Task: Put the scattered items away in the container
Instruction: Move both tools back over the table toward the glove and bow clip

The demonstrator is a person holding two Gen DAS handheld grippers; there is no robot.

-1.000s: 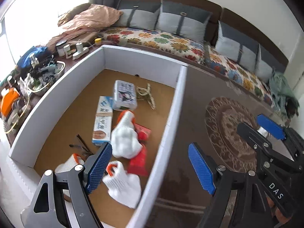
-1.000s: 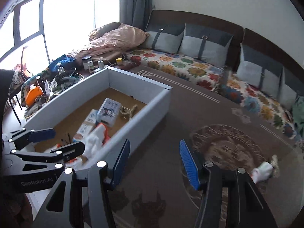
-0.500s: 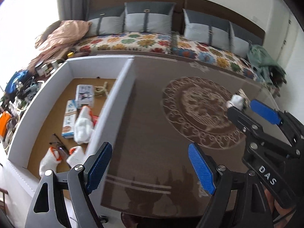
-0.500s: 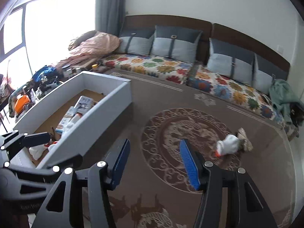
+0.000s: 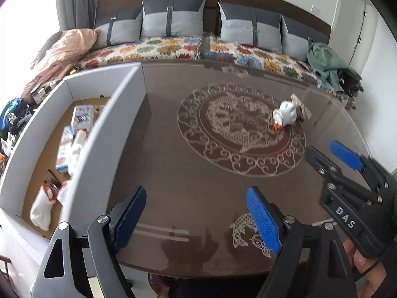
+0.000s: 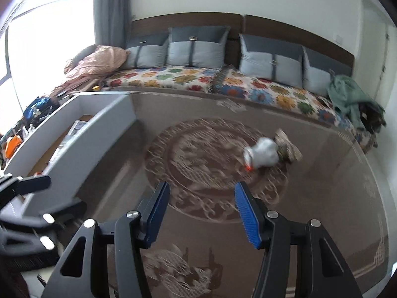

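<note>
both views have swung away from the white container (image 5: 116, 114) over the last second: a moment ago the left gripper (image 5: 196, 221) looked straight down into it, and now the box sits at the left edge of the counter (image 5: 188, 173) while the middle of the frame is open tabletop. the right gripper (image 6: 201, 213) has turned the same way, and a white glove with an orange cuff (image 6: 261, 155) that was only a speck at the far right now lies ahead of it, just right of its line. under or beside the glove lies a small brownish item (image 6: 289, 146), too blurred to name, perhaps a packet. both pairs of jaws stand wide apart with nothing between them.

inside the container lie more white gloves (image 5: 41, 206), a couple of small cartons (image 5: 63, 149) and a tin (image 5: 83, 115). the glove and its neighbour on the round pattern look like the only loose things left on the counter, well apart from the box, so the swing likely means the right gripper is heading for them
</note>
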